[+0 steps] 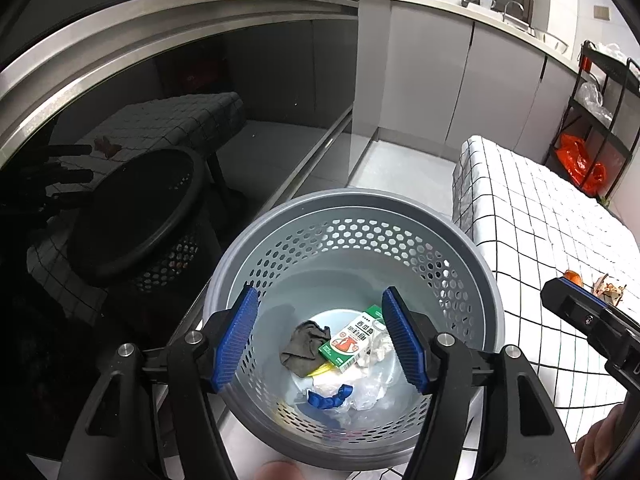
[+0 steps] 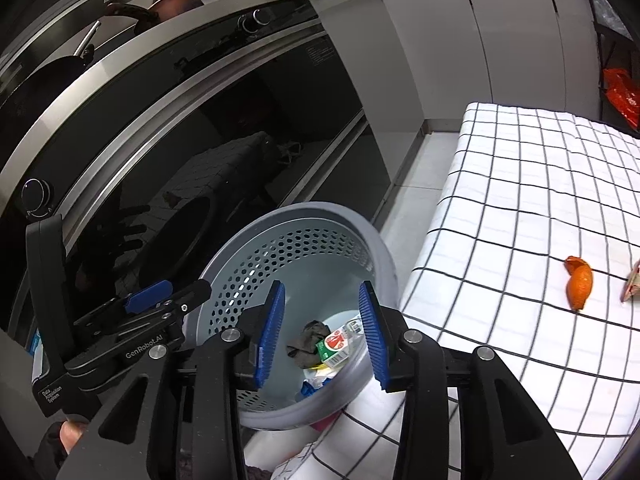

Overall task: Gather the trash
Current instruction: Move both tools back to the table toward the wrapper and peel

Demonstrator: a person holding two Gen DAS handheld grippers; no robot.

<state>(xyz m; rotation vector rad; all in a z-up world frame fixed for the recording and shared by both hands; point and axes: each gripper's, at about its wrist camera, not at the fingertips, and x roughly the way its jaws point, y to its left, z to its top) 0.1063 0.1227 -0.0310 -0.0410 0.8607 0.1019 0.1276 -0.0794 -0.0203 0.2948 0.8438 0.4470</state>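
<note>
The left gripper (image 1: 320, 340) hangs above the grey perforated bin (image 1: 472, 268) with its blue pads spread wide and nothing between them, and the right gripper (image 2: 322, 334) is also spread and empty, a little above the bin's rim. The landmark here is this bin: it stands on the floor just beside the checked tablecloth (image 2: 520, 184), in front of the dark oven door (image 2: 224, 128). Inside the bin I count one grey crumpled cloth (image 1: 303, 345), one green and white carton (image 1: 349, 340), one blue piece (image 1: 330, 397) and some white paper or plastic, whose number I cannot tell. On the cloth, well apart from the bin, lies one orange peel (image 2: 579, 283), and near it one more scrap (image 2: 631, 286), probably a wrapper, but it is cut by the picture edge. To do the next step well, I think the right gripper should come down over the peel, press on its long sides, and lift it without catching the cloth.
</note>
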